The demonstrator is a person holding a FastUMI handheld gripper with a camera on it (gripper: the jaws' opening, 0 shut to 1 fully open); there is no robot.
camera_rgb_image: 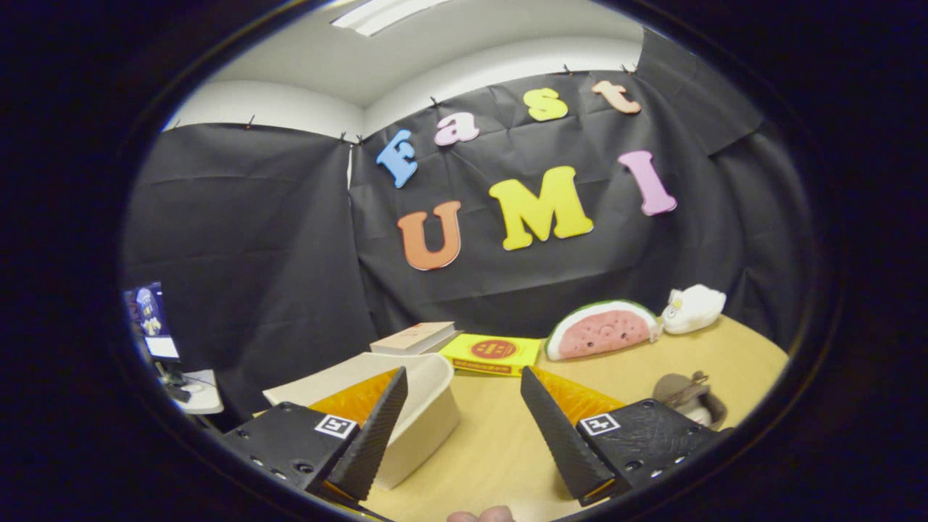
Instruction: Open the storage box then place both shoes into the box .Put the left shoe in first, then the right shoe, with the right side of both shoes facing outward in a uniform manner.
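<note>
The tongs [460, 428] stand wide apart with nothing between them, only bare desk [493, 449] in the gap. A fingertip or two [480, 515] of the person's hand peeks in just below them. The tool is held level and low over the desk, aimed toward the back wall.

Just ahead, partly behind the left finger [373, 435], sits the storage box [424, 413], cream-coloured, its lid [341, 380] looking raised or tilted back; I cannot tell how far open it is. It looks like stiff, light plastic, so it may slide if pushed; the front edge of the lid would be the natural place to grip.

Beside the right finger [562, 435] lies a grey-brown shoe [689, 399], laces showing; soft, light, best pinched at the heel collar or side wall. Which shoe it is I cannot say.

Further back: a book [415, 337], a yellow flat box [493, 353], a watermelon-slice plush [602, 330] and a white plush [694, 308] against the black cloth.
</note>
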